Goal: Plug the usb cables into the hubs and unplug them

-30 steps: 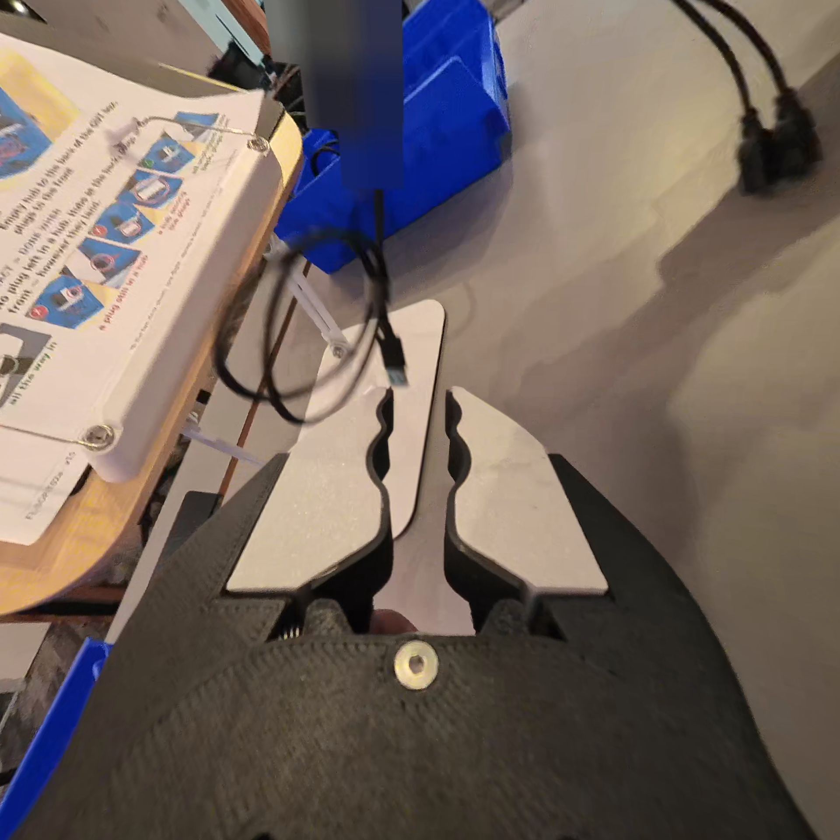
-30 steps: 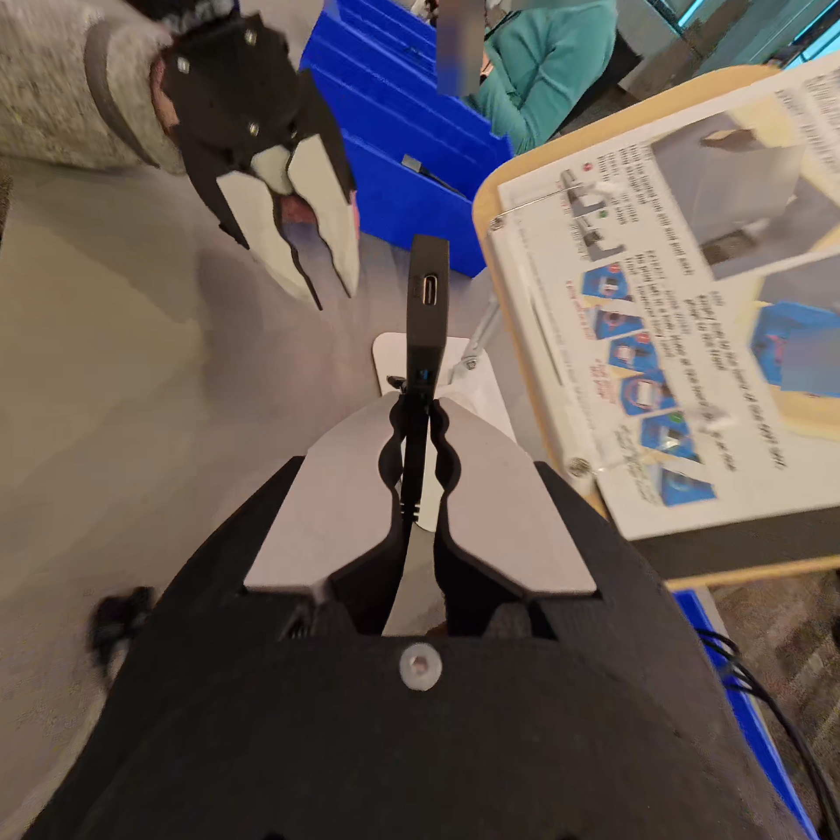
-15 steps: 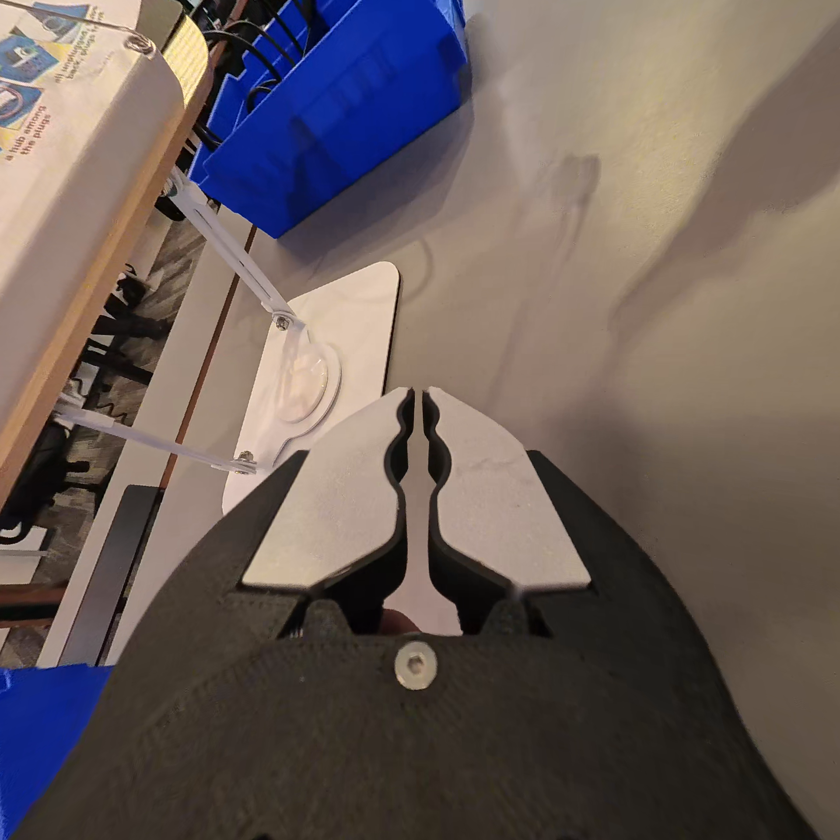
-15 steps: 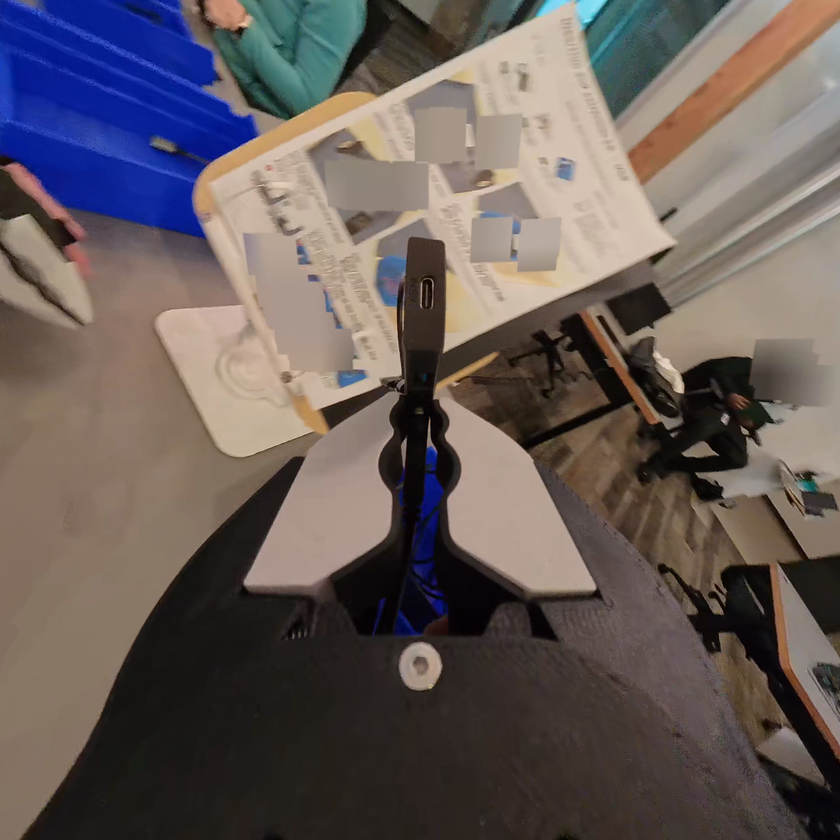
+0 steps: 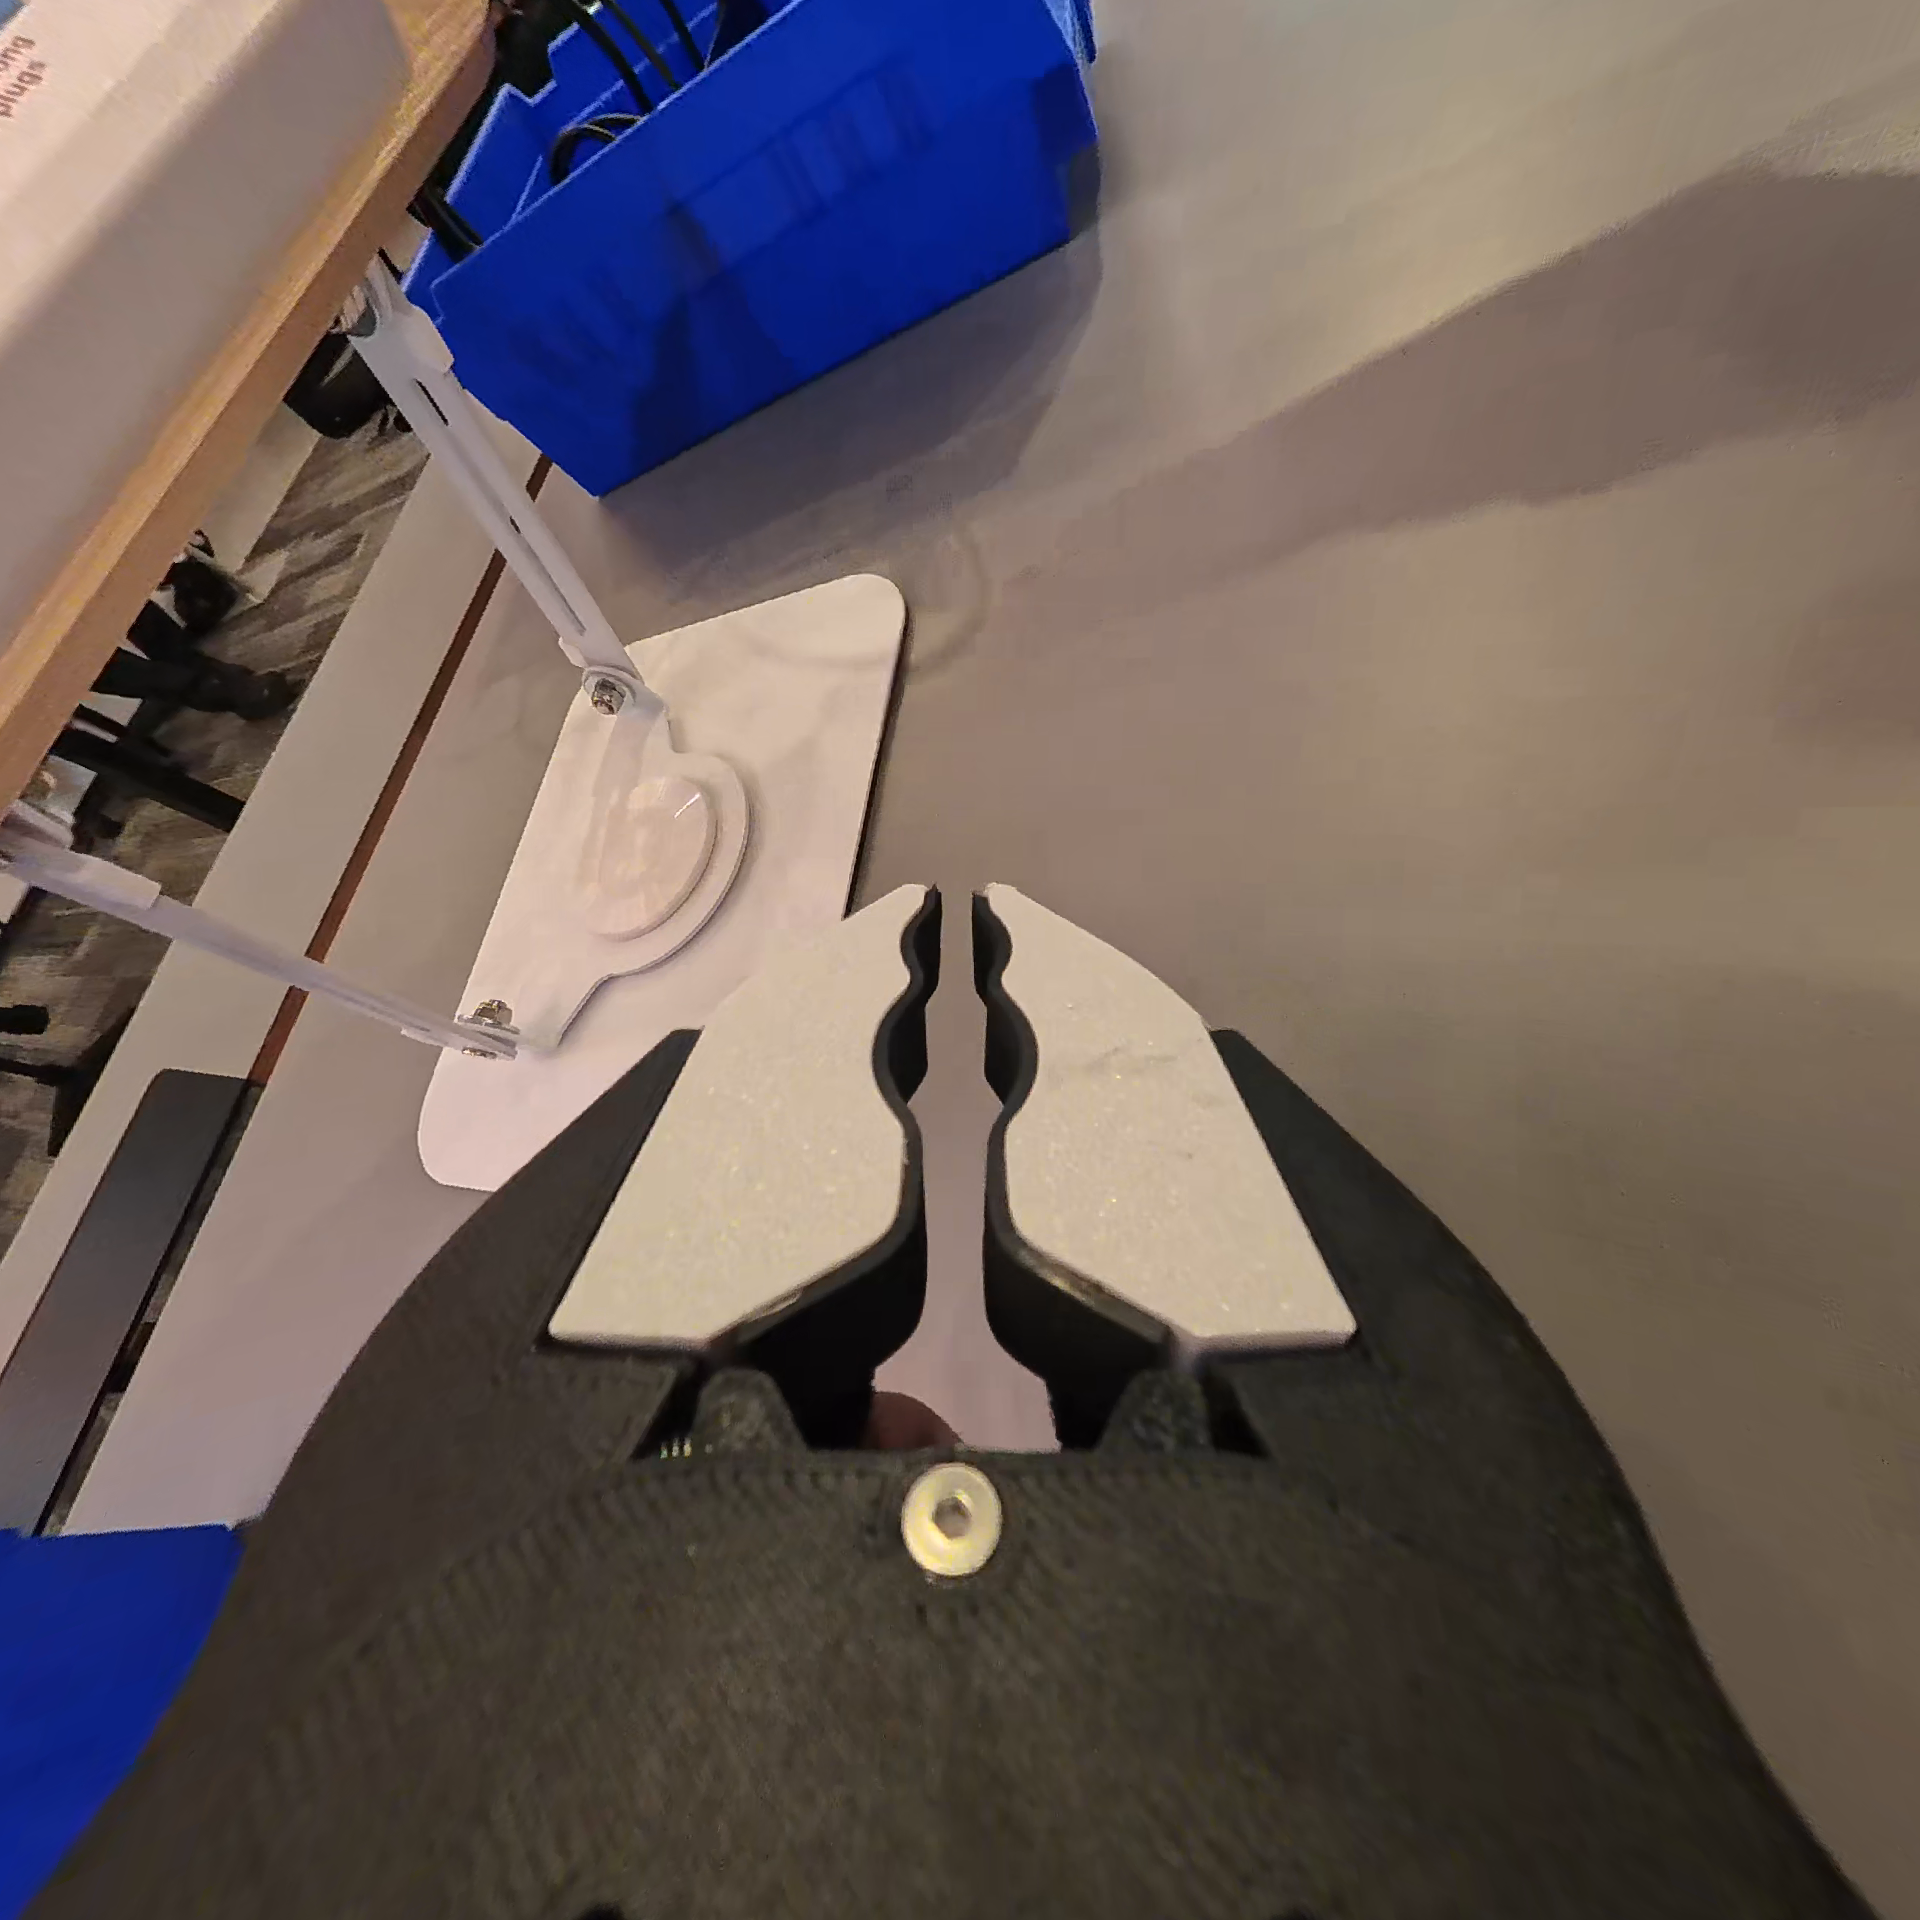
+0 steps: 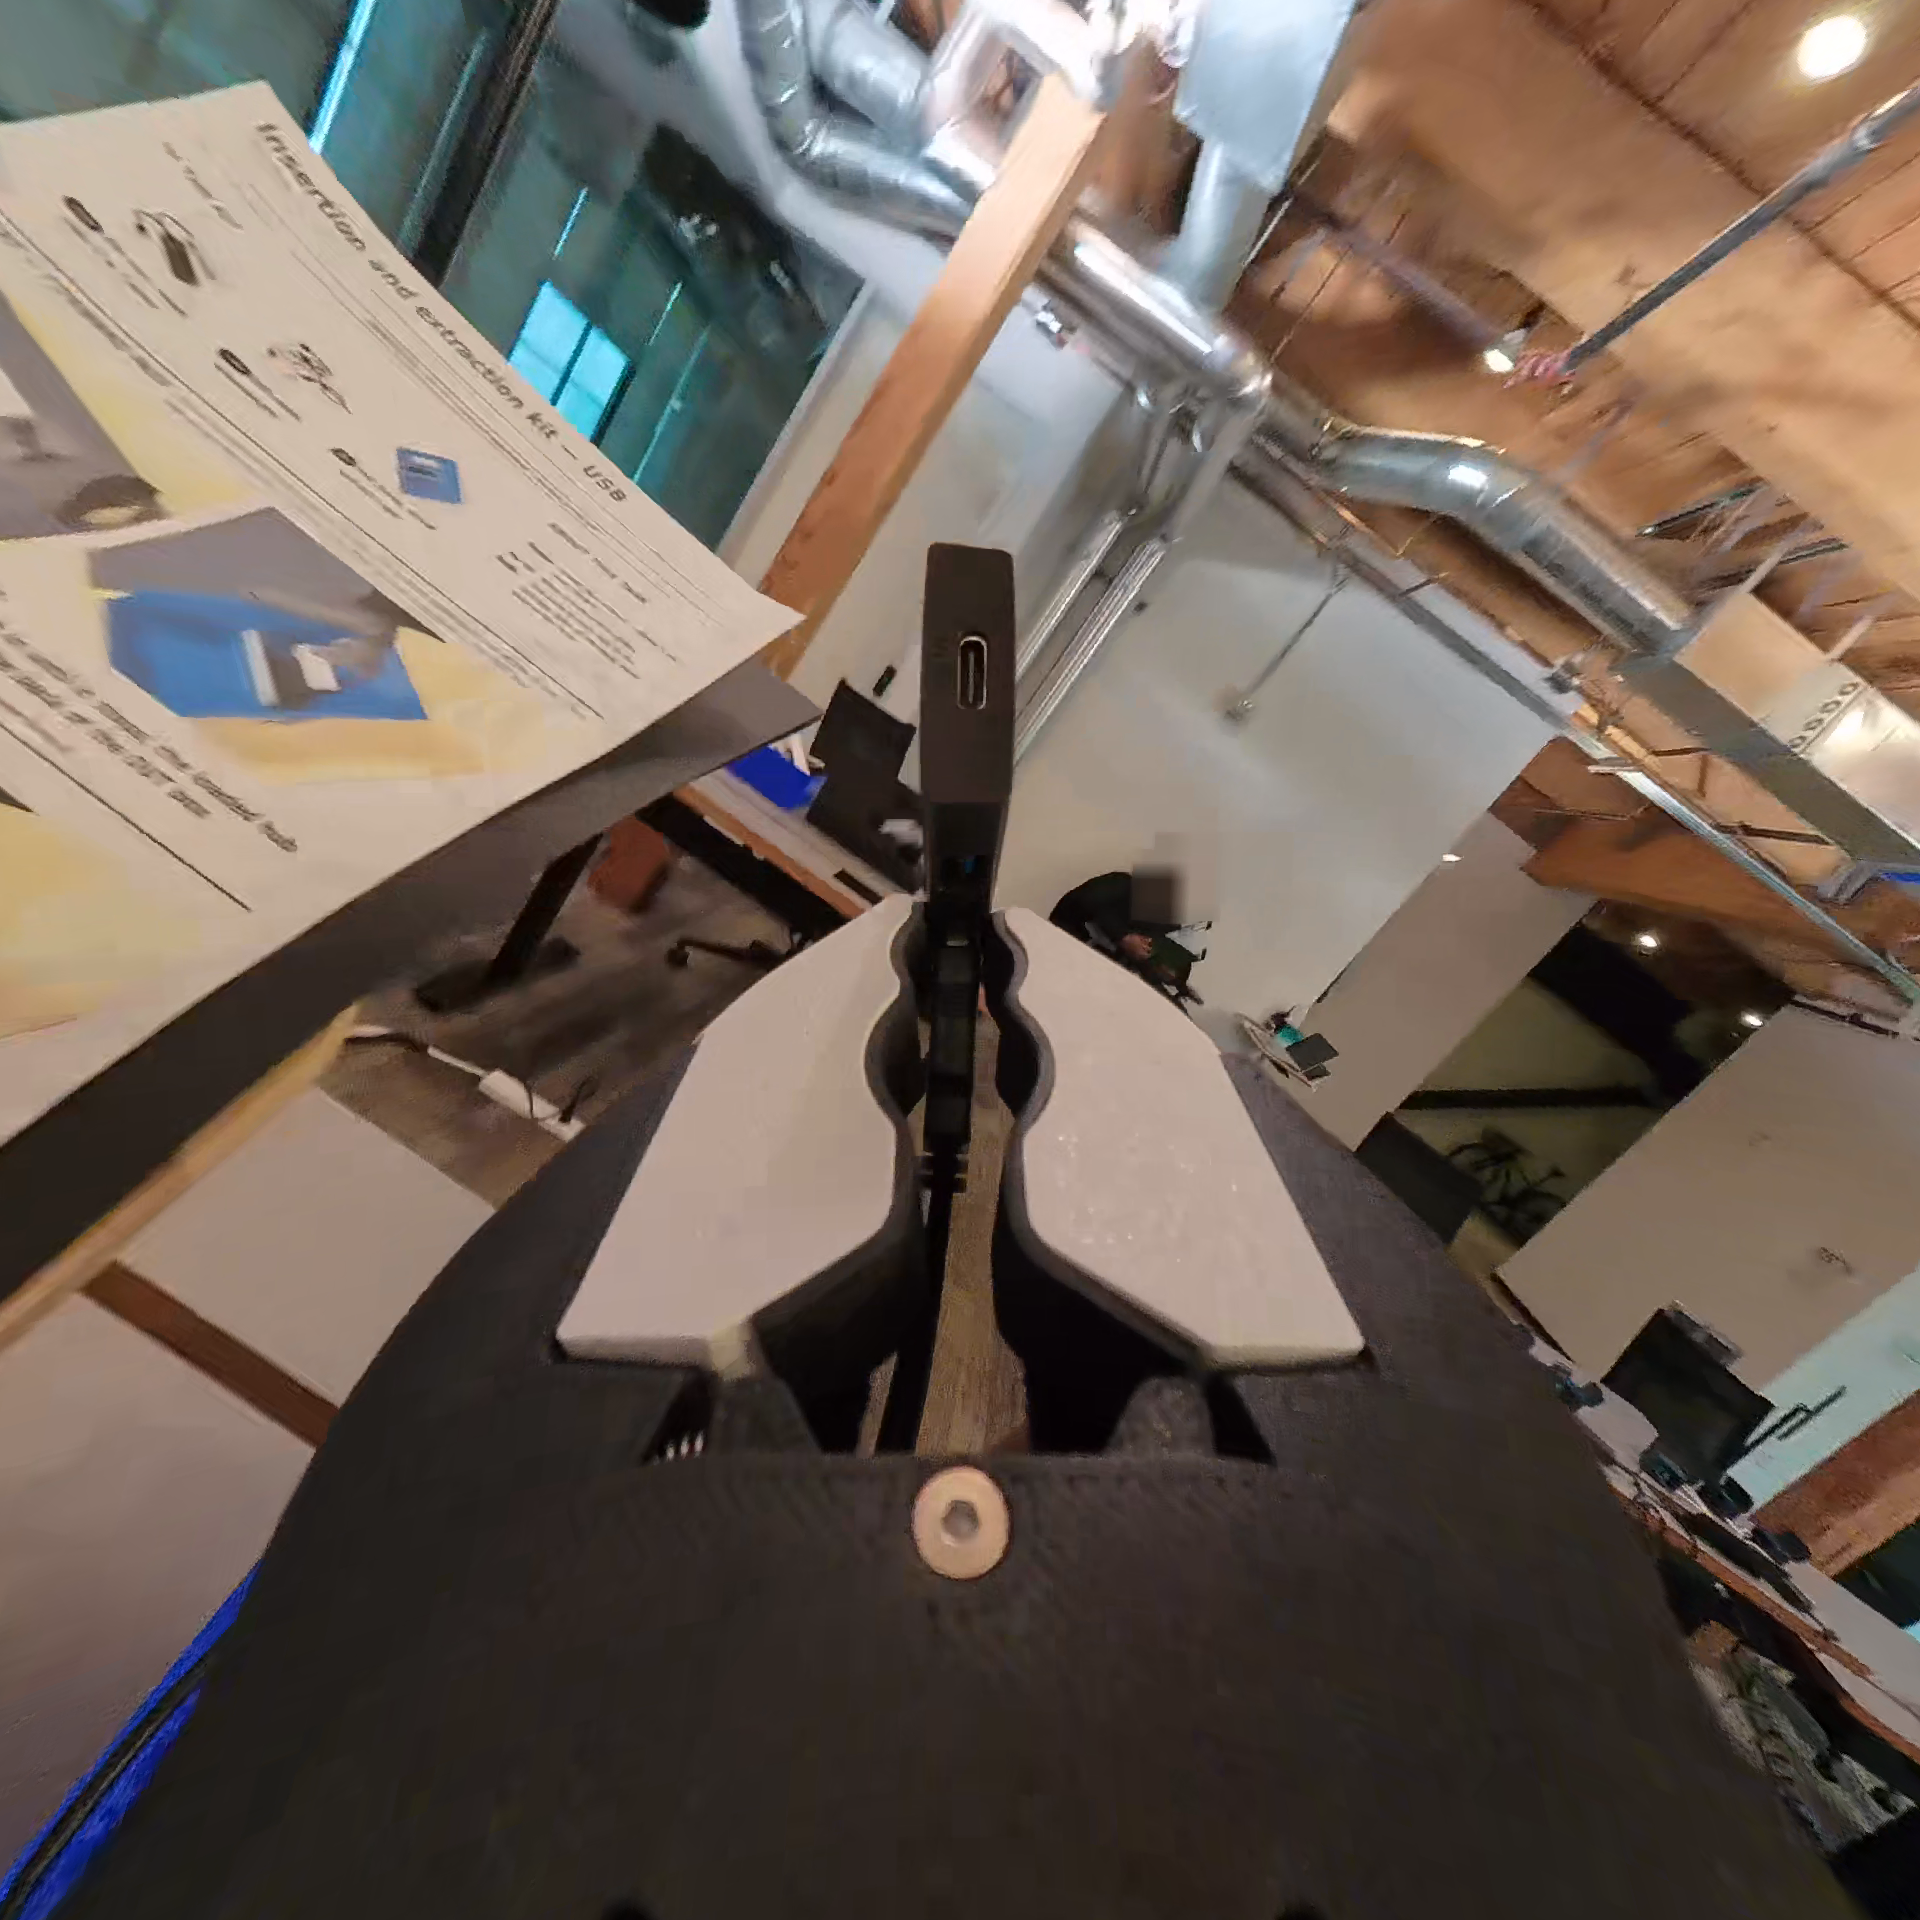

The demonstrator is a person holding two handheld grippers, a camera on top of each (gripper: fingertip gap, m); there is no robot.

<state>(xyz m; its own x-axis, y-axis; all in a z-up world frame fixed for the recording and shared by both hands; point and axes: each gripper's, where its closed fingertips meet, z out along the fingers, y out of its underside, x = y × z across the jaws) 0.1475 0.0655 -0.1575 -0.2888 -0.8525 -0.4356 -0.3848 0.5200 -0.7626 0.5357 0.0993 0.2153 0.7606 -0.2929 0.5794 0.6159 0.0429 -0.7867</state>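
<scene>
Hub: slim black rectangular USB hub [image 6: 968, 675], held upright in right gripper [image 6: 956, 920], fingers [image 6: 800, 1122] clamped on its lower end; oval port on the narrow edge faces the camera. Thin black cable [image 6: 914, 1351] trailing back between the fingers toward the wrist. Hub raised high, aimed at ceiling ducts, printed instruction sheet [image 6: 312, 499] on tilted board to the left.

Left gripper [image 5: 954, 896] over grey worktop [image 5: 1403, 727], fingers [image 5: 790, 1122] nearly together with a narrow slit between, nothing in them. White stand base plate [image 5: 790, 707] just ahead-left; blue plastic bin [image 5: 769, 260] with black cables beyond.

No plug in hand, so judged step: fetch a cable. Advice: lower hub back over worktop, keep port face turned toward left side, hold clamp firm near the base so hub does not pivot under insertion push; open left fingers before reaching for a plug.
</scene>
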